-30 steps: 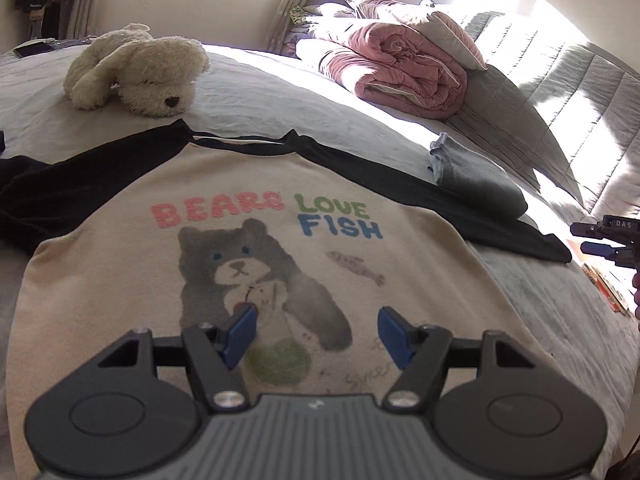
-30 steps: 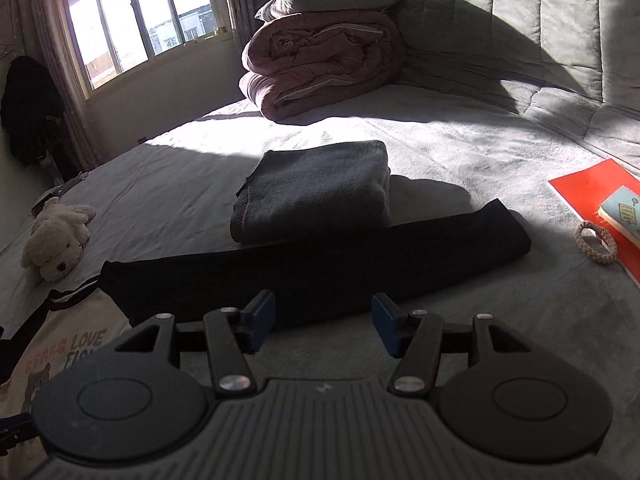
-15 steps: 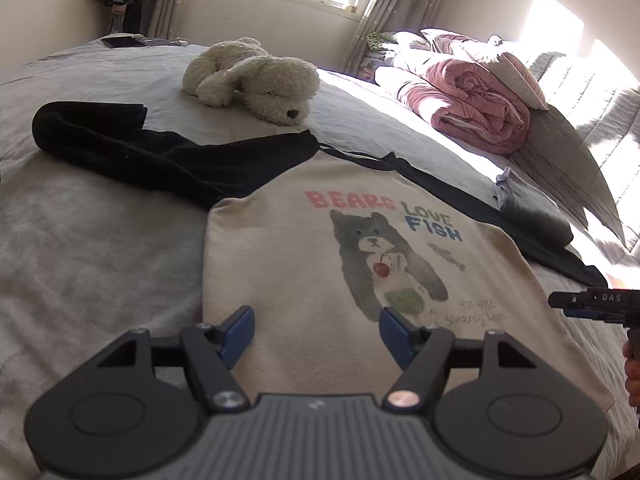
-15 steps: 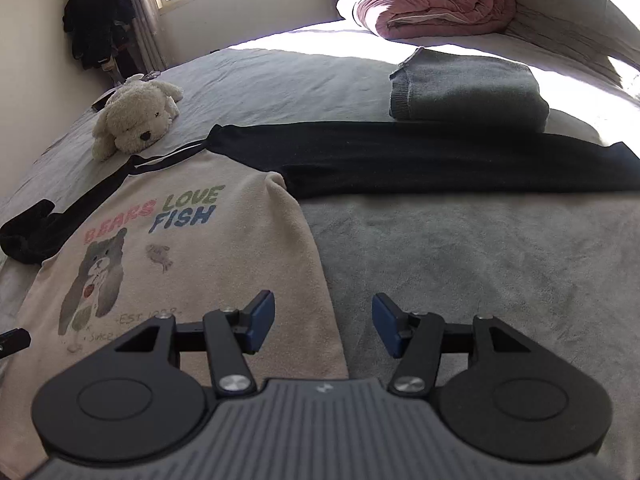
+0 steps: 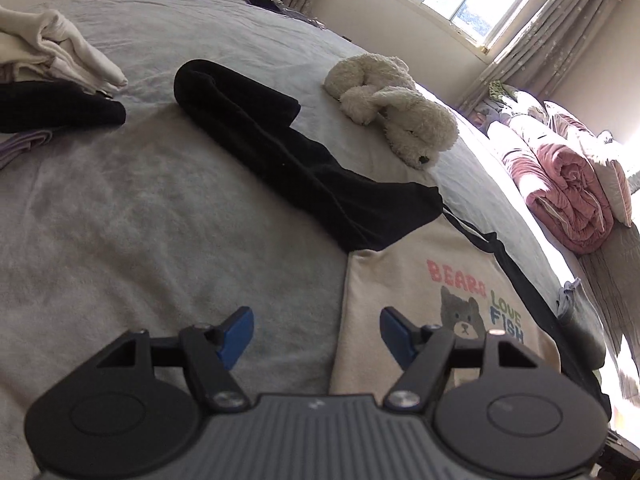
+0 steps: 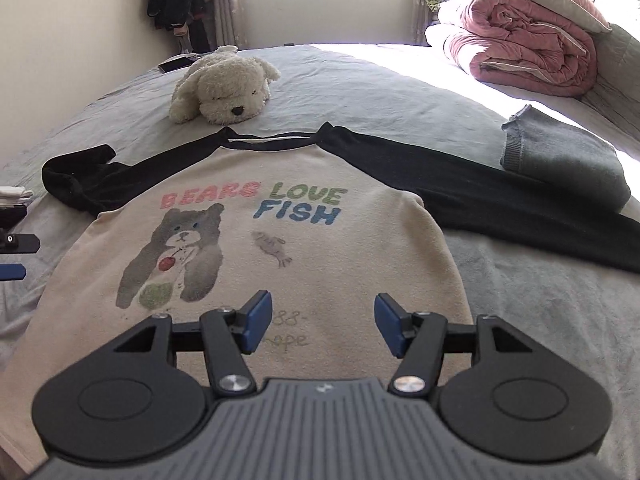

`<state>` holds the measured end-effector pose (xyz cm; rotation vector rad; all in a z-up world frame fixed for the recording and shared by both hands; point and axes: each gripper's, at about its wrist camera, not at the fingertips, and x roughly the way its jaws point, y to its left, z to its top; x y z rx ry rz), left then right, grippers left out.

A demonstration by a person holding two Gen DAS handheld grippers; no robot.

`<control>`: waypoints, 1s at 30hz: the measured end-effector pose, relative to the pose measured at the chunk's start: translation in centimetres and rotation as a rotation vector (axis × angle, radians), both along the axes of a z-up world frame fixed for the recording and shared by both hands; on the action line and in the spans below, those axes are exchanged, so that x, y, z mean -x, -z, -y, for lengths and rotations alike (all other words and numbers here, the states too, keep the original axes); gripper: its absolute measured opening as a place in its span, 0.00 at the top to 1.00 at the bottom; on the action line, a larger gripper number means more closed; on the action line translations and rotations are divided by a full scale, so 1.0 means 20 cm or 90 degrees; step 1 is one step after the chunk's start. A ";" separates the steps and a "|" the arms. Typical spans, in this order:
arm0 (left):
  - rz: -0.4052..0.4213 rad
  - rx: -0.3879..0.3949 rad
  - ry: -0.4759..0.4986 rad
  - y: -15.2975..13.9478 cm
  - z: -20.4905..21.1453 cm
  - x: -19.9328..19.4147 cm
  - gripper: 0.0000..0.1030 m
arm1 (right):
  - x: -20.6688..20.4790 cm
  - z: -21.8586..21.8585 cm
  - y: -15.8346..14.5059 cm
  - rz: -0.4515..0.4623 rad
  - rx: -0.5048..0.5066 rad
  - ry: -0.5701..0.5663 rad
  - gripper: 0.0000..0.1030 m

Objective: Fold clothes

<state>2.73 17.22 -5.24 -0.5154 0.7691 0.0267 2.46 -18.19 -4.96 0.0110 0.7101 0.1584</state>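
Soft, limp sweatshirt (image 6: 248, 280) spread flat on bed (image 6: 540, 320); both tools, left tool (image 5: 316, 330) and right tool (image 6: 323, 322), gape empty; best pinched at hem or sleeve cuff.

Shirt (image 6: 256, 248) on bed (image 6: 540, 320), plush dog (image 6: 224, 90) behind it.

The raglan shirt (image 6: 360, 264) has a cream body and black sleeves, printed with a grey bear holding a red cherry, a grey fish, and "BEARS LOVE FISH" in pink, green and blue. Upper centre of the right wrist view lies a cream plush dog (image 6: 224, 88); upper right, a dusty-pink rolled quilt (image 6: 528, 40); below it a folded grey sweater (image 6: 560, 160). The bedspread (image 6: 540, 300) is pale grey
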 end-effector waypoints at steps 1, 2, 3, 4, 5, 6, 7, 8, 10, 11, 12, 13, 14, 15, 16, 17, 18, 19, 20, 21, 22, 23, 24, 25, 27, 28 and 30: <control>0.001 0.001 -0.002 -0.01 -0.01 -0.01 0.31 | -0.03 -0.05 -0.01 0.001 0.004 -0.016 0.41; 0.001 0.003 -0.001 -0.02 -0.02 -0.03 0.31 | -0.05 -0.10 -0.02 0.002 0.008 -0.031 0.41; 0.001 0.004 0.002 -0.03 -0.03 -0.05 0.30 | -0.08 -0.14 -0.02 0.003 0.012 -0.047 0.41; 0.002 0.001 0.005 -0.04 -0.04 -0.08 0.29 | -0.10 -0.19 -0.03 0.004 0.016 -0.063 0.41; 0.003 -0.004 0.008 -0.05 -0.05 -0.10 0.29 | -0.13 -0.24 -0.04 0.005 0.021 -0.079 0.41; 0.004 -0.008 0.011 -0.06 -0.07 -0.12 0.29 | -0.15 -0.29 -0.05 0.007 0.021 -0.092 0.41; 0.005 -0.014 0.012 -0.07 -0.08 -0.15 0.29 | -0.19 -0.34 -0.06 0.013 0.008 -0.098 0.41; 0.005 -0.021 0.013 -0.08 -0.09 -0.18 0.29 | -0.23 -0.39 -0.07 0.019 -0.005 -0.105 0.41; 0.013 -0.028 0.010 -0.11 -0.12 -0.23 0.29 | -0.32 -0.48 -0.08 0.026 -0.040 -0.123 0.41; 0.016 -0.030 0.002 -0.12 -0.14 -0.24 0.29 | -0.37 -0.53 -0.08 0.025 -0.054 -0.134 0.41; 0.017 -0.032 -0.010 -0.12 -0.16 -0.26 0.29 | -0.41 -0.58 -0.09 0.025 -0.068 -0.145 0.42; 0.018 -0.033 -0.022 -0.12 -0.18 -0.28 0.29 | -0.46 -0.63 -0.09 0.027 -0.078 -0.157 0.47; 0.017 -0.031 -0.034 -0.12 -0.20 -0.30 0.29 | -0.51 -0.69 -0.08 0.030 -0.087 -0.170 0.56; 0.014 -0.024 -0.043 -0.11 -0.22 -0.32 0.29 | -0.55 -0.73 -0.08 0.031 -0.095 -0.179 0.61; 0.013 -0.015 -0.048 -0.11 -0.23 -0.34 0.29 | -0.60 -0.78 -0.08 0.029 -0.105 -0.188 0.65; 0.013 -0.008 -0.053 -0.10 -0.24 -0.37 0.29 | -0.64 -0.82 -0.08 0.027 -0.116 -0.196 0.66; 0.013 -0.003 -0.057 -0.10 -0.25 -0.39 0.29 | -0.68 -0.85 -0.07 0.026 -0.125 -0.203 0.67; 0.012 -0.003 -0.061 -0.09 -0.25 -0.41 0.29 | -0.71 -0.88 -0.07 0.025 -0.134 -0.209 0.69; 0.011 -0.005 -0.065 -0.09 -0.26 -0.42 0.29 | -0.75 -0.91 -0.06 0.023 -0.143 -0.216 0.70; 0.010 -0.006 -0.069 -0.09 -0.26 -0.44 0.29 | -0.77 -0.93 -0.05 0.021 -0.149 -0.220 0.70; 0.009 -0.006 -0.073 -0.08 -0.27 -0.45 0.29 | -0.79 -0.95 -0.04 0.017 -0.153 -0.224 0.70; 0.009 -0.007 -0.076 -0.08 -0.27 -0.46 0.29 | -0.81 -0.97 -0.02 0.009 -0.155 -0.230 0.70; 0.009 -0.010 -0.078 -0.08 -0.27 -0.47 0.29 | -0.83 -0.98 0.00 0.002 -0.156 -0.235 0.70; 0.009 -0.015 -0.080 -0.08 -0.27 -0.48 0.29 | -0.84 -1.00 0.02 -0.005 -0.158 -0.242 0.70; 0.005 -0.031 -0.084 -0.07 -0.28 -0.49 0.29 | -0.86 -1.02 0.07 -0.017 -0.165 -0.254 0.70; 0.003 -0.040 -0.086 -0.06 -0.28 -0.50 0.29 | -0.87 -1.01 0.10 -0.024 -0.180 -0.252 0.70; -0.002 -0.058 -0.086 -0.05 -0.27 -0.52 0.29 | -0.88 -1.00 0.16 -0.037 -0.212 -0.247 0.68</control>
